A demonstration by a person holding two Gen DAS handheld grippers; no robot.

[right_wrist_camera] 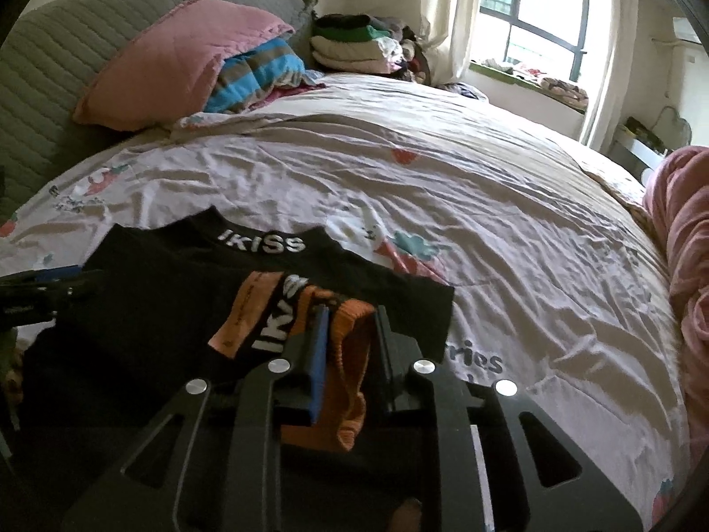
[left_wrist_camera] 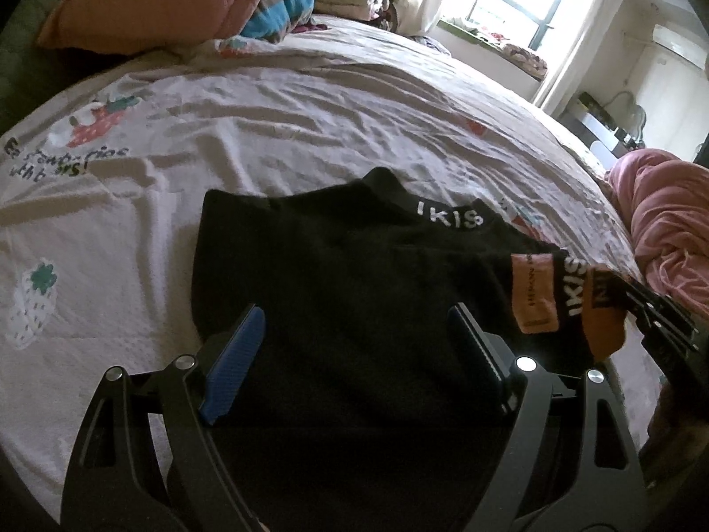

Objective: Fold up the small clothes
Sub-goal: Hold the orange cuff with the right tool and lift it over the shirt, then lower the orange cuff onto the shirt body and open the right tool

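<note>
Black underwear (left_wrist_camera: 336, 283) with a white "IKISS" waistband and orange trim lies on the bed sheet (left_wrist_camera: 274, 124). My left gripper (left_wrist_camera: 359, 346) is open, its blue pads wide apart above the black fabric, holding nothing. In the right wrist view the same garment (right_wrist_camera: 177, 292) lies at lower left. My right gripper (right_wrist_camera: 350, 332) is shut on the garment's orange ribbed part (right_wrist_camera: 350, 354), bunched between its pads. The right gripper also shows at the right edge of the left wrist view (left_wrist_camera: 664, 314), and the left gripper at the left edge of the right wrist view (right_wrist_camera: 40, 288).
A pink pillow (right_wrist_camera: 177, 62) and a striped blue blanket (right_wrist_camera: 257, 75) lie at the headboard. Folded clothes (right_wrist_camera: 354, 44) are stacked at the far corner. A pink blanket (right_wrist_camera: 687, 257) is heaped at the right. A window (right_wrist_camera: 531, 13) is behind.
</note>
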